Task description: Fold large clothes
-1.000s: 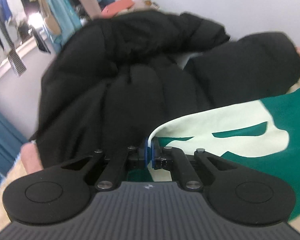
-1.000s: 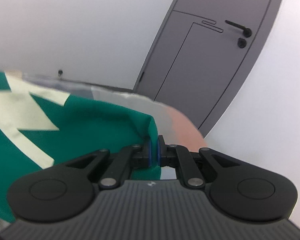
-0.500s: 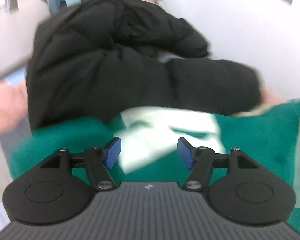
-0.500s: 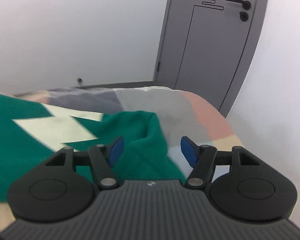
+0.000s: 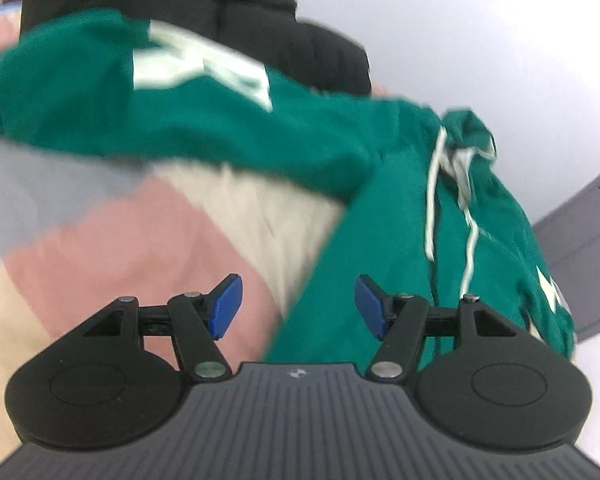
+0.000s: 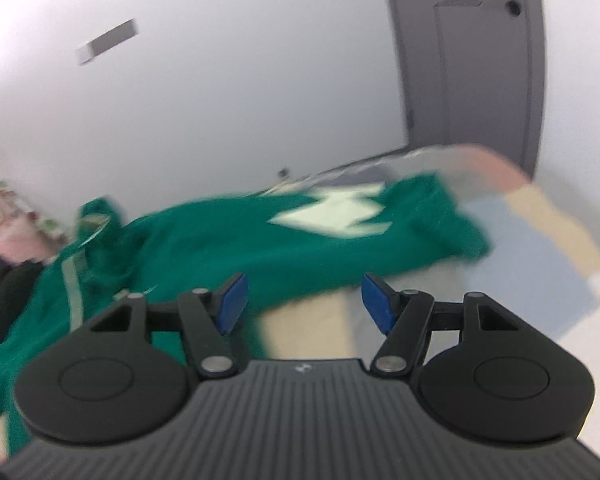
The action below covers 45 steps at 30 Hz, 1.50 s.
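- Left tool (image 5: pixel 298 306): blue pads (image 5: pixel 227 306) stand well apart, nothing gripped betw. them; below the gap lie the pink/cream bed cover and the hoodie's edge, not pinched.
- Right tool (image 6: pixel 302 304): blue pads (image 6: pixel 376 306) likewise spread wide, empty; the gap looks onto cream cover w/ a green hem just beyond the left pad.
- Green hoodie (image 5: pixel 380 200) lies spread on the bed, free of both tools. Left view: one sleeve w/ white print (image 5: pixel 196 68) stretches across the upper left; body runs down the right side.
- White drawcords (image 5: pixel 432 200) trail down the hoodie's front from the bunched hood (image 5: pixel 468 132) near the wall.
- Right view: same hoodie lies crosswise, white zigzag print (image 6: pixel 332 216) facing up, far sleeve end rumpled toward the right; pics blurred, so folds are hard to read.
- Black puffer jacket (image 5: pixel 228 4) sits behind the hoodie at the top of the left view, touching/overlapped by the green sleeve; a bit of it also shows at the left edge of the right view.
- Bed cover (image 5: pixel 120 240) is patchwork: pink, cream, grey, pale blue blocks.
- Grey door (image 6: pixel 468 60) w/ dark handle stands in the white wall past the bed's far corner.
- Grey plate (image 6: pixel 106 42) on the wall, up left in the right view.
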Motion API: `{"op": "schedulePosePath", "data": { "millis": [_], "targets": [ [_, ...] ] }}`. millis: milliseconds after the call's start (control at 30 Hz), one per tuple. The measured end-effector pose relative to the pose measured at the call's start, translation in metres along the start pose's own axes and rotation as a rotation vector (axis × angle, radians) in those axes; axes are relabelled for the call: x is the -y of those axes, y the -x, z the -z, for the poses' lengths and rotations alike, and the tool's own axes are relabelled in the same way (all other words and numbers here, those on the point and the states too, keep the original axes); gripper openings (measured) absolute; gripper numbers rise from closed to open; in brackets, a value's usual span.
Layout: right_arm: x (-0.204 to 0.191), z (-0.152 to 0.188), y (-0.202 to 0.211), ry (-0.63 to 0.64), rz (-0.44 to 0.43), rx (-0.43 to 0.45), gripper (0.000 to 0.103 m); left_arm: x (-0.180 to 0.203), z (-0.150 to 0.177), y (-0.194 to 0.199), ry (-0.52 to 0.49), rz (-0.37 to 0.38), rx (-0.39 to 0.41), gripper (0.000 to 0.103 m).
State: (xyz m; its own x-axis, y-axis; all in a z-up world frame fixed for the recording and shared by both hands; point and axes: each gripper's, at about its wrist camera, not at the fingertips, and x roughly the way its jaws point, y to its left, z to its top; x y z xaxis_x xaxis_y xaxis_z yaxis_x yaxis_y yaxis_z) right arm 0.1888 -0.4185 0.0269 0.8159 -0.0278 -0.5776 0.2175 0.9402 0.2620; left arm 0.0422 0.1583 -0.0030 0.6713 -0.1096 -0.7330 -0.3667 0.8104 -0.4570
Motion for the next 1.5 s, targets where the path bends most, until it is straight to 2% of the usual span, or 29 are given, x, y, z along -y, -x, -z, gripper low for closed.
{"op": "schedulePosePath", "data": {
  "millis": [100, 233, 267, 333, 367, 467, 600, 767, 867, 900, 933, 967, 1033, 1133, 1200, 1300, 1367, 1500],
  "targets": [
    [-0.017, 0.032, 0.019, -0.014, -0.02, -0.06, 0.065, 0.002, 0.023, -0.007, 0.01, 0.018, -0.041, 0.068],
    [-0.019, 0.078, 0.02, -0.078, -0.03, -0.165, 0.066, 0.003, 0.046, -0.02, 0.002, 0.006, -0.096, 0.068],
    [-0.02, 0.087, 0.017, -0.068, -0.021, -0.188, 0.069, 0.003, 0.053, -0.025, -0.005, -0.005, -0.11, 0.068],
    [-0.02, 0.106, 0.008, -0.035, 0.009, -0.229, 0.082, -0.002, 0.062, -0.033, -0.012, -0.015, -0.114, 0.068],
    [-0.018, 0.114, 0.004, -0.026, 0.013, -0.25, 0.082, -0.004, 0.064, -0.036, -0.018, -0.02, -0.112, 0.068],
    [-0.007, 0.125, -0.015, -0.041, -0.043, -0.332, 0.082, -0.011, 0.063, -0.04, -0.026, -0.053, -0.089, 0.068],
    [0.008, 0.124, -0.029, -0.057, -0.006, -0.325, 0.083, -0.02, 0.058, -0.049, -0.001, -0.044, -0.078, 0.068],
    [0.018, 0.143, -0.052, -0.089, -0.084, -0.446, 0.082, -0.024, 0.063, -0.065, -0.01, -0.01, -0.1, 0.068],
    [0.012, 0.147, -0.054, -0.06, -0.112, -0.457, 0.083, -0.019, 0.068, -0.071, -0.032, -0.005, -0.089, 0.068],
    [0.011, 0.147, -0.053, -0.056, -0.12, -0.462, 0.075, -0.017, 0.069, -0.072, -0.042, 0.002, -0.091, 0.067],
    [0.009, 0.148, -0.052, -0.049, -0.119, -0.467, 0.061, -0.015, 0.071, -0.072, -0.057, 0.005, -0.092, 0.067],
    [0.007, 0.149, -0.051, -0.032, -0.116, -0.471, 0.055, -0.014, 0.072, -0.071, -0.064, 0.006, -0.092, 0.065],
    [0.001, 0.151, -0.047, 0.012, -0.131, -0.472, 0.035, -0.014, 0.073, -0.069, -0.074, 0.016, -0.101, 0.059],
    [-0.007, 0.15, -0.039, 0.025, -0.149, -0.46, 0.02, -0.006, 0.075, -0.066, -0.132, 0.013, -0.106, 0.043],
    [-0.015, 0.145, -0.032, 0.059, -0.141, -0.441, 0.017, -0.001, 0.075, -0.061, -0.145, 0.035, -0.105, 0.024],
    [-0.023, 0.136, -0.016, 0.117, -0.146, -0.394, 0.014, 0.0, 0.07, -0.048, -0.13, 0.079, -0.099, 0.011],
    [-0.025, 0.13, -0.003, 0.146, -0.158, -0.364, 0.013, 0.001, 0.066, -0.032, -0.12, 0.127, -0.094, 0.009],
    [-0.029, 0.114, 0.021, 0.205, -0.186, -0.338, 0.01, 0.007, 0.065, -0.006, -0.133, 0.174, -0.119, 0.008]
  ]
}}
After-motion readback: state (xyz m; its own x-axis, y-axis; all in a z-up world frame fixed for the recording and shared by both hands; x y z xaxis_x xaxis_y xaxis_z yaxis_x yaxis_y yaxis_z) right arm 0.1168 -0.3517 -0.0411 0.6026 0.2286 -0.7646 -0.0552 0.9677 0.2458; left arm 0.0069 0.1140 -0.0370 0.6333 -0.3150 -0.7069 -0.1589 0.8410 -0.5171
